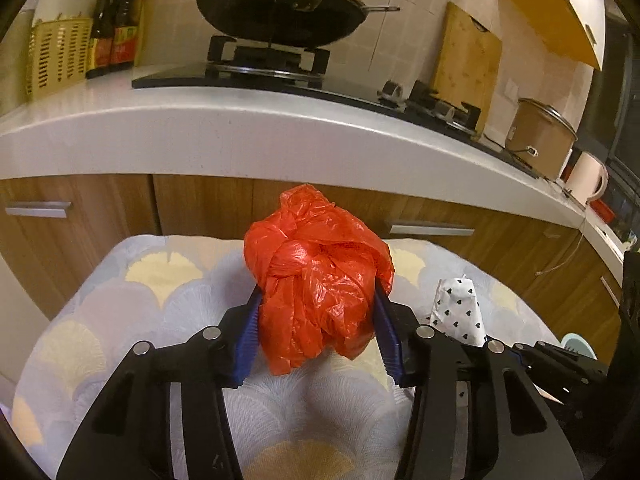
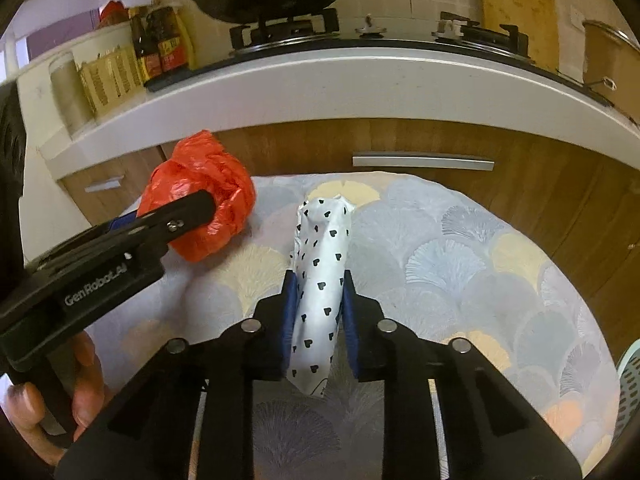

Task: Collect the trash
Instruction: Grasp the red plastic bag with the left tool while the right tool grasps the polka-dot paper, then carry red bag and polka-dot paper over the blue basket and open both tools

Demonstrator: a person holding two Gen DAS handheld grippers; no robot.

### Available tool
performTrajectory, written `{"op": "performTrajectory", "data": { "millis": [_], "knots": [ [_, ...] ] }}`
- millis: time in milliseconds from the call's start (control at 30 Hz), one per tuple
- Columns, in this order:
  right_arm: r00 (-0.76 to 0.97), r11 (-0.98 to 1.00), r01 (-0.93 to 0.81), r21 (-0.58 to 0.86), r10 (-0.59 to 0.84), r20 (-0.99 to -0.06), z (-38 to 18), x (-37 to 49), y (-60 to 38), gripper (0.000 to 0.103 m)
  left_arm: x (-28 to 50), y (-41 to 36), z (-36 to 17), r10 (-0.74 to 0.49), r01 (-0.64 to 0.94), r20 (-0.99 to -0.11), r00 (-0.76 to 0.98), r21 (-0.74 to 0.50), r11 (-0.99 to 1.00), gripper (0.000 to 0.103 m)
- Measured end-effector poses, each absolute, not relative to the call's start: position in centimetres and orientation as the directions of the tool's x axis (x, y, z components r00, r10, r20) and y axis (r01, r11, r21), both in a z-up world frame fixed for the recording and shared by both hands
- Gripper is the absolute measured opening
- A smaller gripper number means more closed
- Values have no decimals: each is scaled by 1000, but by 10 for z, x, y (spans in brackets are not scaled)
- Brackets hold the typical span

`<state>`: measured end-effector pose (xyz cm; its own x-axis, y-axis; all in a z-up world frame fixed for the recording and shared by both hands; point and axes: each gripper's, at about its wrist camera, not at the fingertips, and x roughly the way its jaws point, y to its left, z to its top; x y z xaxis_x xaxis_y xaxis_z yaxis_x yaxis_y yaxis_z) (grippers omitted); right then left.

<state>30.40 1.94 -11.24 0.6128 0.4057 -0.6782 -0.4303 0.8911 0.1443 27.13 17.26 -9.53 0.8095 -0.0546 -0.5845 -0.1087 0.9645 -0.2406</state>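
My left gripper (image 1: 316, 300) is shut on a crumpled red plastic bag (image 1: 320, 276) and holds it above the table with the fan-patterned cloth (image 1: 160, 304). My right gripper (image 2: 319, 284) is shut on a white packet with black hearts (image 2: 320, 264), held upright over the same cloth (image 2: 480, 264). In the right wrist view the left gripper (image 2: 188, 216) with the red bag (image 2: 204, 192) is at the left. In the left wrist view the white packet (image 1: 460, 308) shows at the right.
A white kitchen counter (image 1: 280, 132) runs behind the table, with a black wok (image 1: 280, 12) on a stove, sauce bottles (image 1: 116, 28), a yellow basket (image 1: 56, 56), a cutting board (image 1: 464, 60) and a rice cooker (image 1: 540, 136). Wooden cabinets (image 2: 400, 144) stand below. A pale green basket edge (image 2: 628, 392) shows at the right.
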Motion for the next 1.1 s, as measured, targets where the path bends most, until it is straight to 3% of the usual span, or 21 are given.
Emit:
{"op": "performTrajectory", "data": {
  "millis": [467, 1100],
  "knots": [
    [672, 903, -374, 212, 421, -609, -87, 297, -21, 13, 256, 157, -74, -72, -72, -531, 844, -245, 967, 47],
    [784, 949, -222, 224, 310, -538, -31, 230, -191, 13, 206, 1, -21, -280, 169, -458, 844, -267, 949, 47]
  ]
}}
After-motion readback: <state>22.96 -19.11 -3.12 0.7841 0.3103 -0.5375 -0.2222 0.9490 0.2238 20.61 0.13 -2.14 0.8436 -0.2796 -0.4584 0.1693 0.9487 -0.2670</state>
